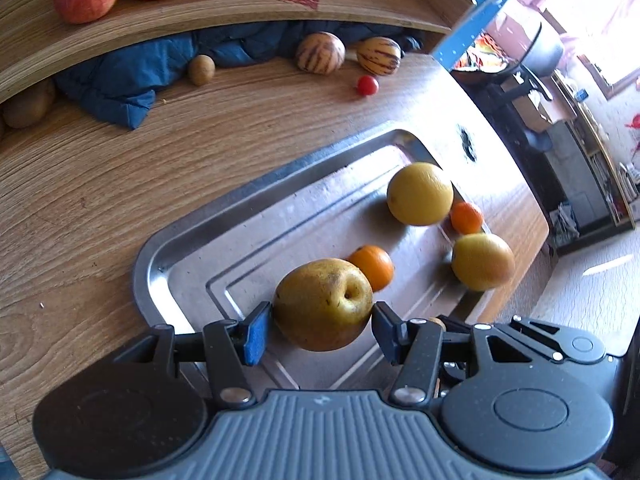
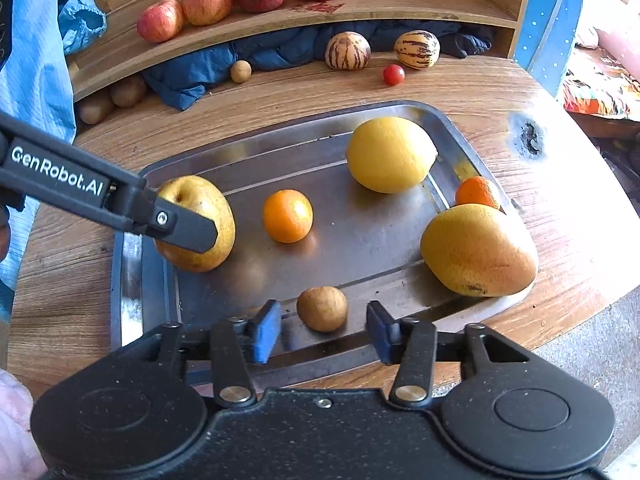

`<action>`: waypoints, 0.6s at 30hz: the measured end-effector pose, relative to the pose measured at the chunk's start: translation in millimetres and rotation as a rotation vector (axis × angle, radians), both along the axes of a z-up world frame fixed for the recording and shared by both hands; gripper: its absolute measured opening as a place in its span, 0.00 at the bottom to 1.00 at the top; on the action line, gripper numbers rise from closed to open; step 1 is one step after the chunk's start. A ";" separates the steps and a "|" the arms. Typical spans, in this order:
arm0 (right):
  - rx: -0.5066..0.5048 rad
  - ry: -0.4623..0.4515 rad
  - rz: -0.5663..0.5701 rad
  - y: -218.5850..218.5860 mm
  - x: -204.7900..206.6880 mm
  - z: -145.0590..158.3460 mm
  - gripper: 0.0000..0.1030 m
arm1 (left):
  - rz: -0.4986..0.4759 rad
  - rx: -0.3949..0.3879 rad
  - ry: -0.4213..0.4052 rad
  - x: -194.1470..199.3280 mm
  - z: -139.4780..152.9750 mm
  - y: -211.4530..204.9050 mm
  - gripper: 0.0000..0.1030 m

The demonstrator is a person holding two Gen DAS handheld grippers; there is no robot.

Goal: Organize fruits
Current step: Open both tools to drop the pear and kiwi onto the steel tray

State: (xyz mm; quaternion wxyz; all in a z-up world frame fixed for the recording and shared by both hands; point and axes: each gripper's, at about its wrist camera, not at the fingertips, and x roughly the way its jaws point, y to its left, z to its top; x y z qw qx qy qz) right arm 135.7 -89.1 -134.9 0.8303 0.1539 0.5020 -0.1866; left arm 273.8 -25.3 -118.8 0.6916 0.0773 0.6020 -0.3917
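My left gripper [image 1: 322,326] is shut on a yellow-brown pear [image 1: 323,304] over the near left part of the steel tray [image 1: 192,224]; it also shows in the right wrist view [image 2: 200,236], its finger across the pear [image 2: 218,204]. My right gripper [image 2: 323,330] is open around a small brown fruit [image 2: 322,308] lying at the tray's [image 2: 132,280] near edge, pads apart from it. On the tray lie a lemon [image 2: 390,154], two oranges [image 2: 287,215] [image 2: 478,192] and a large yellow pear [image 2: 478,250].
A wooden shelf [image 2: 360,16] at the back carries several red apples [image 2: 160,20]. Below it lie a blue cloth [image 2: 192,74], two striped melons [image 2: 347,51], a cherry tomato [image 2: 393,74] and small brown fruits [image 2: 240,71]. The table edge runs along the right.
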 end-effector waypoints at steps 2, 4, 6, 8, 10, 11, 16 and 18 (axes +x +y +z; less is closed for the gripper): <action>-0.001 -0.003 0.001 1.4 -0.8 2.7 0.62 | -0.015 0.007 0.002 -2.1 0.4 -0.4 0.57; -0.005 -0.007 0.004 3.2 -1.9 6.3 0.70 | -0.028 0.013 0.006 -3.9 0.7 0.3 0.57; -0.008 -0.007 0.011 4.8 -2.8 9.6 0.74 | -0.041 0.020 0.015 -4.8 0.7 1.3 0.58; -0.008 0.002 0.023 7.5 -2.5 11.8 0.79 | -0.066 0.032 0.038 -5.1 0.0 2.2 0.62; -0.002 0.015 0.041 11.2 -3.2 13.4 0.83 | -0.093 0.045 0.059 -5.9 -1.3 4.3 0.70; 0.001 0.021 0.050 13.1 -3.5 13.9 0.86 | -0.101 0.054 0.062 -6.2 -1.9 5.6 0.70; 0.027 0.070 0.095 21.4 -1.7 15.4 0.90 | -0.141 0.070 0.051 -7.5 3.5 16.5 0.79; 0.028 0.085 0.117 25.1 0.8 16.6 0.91 | -0.158 0.072 0.045 -7.7 7.0 22.5 0.82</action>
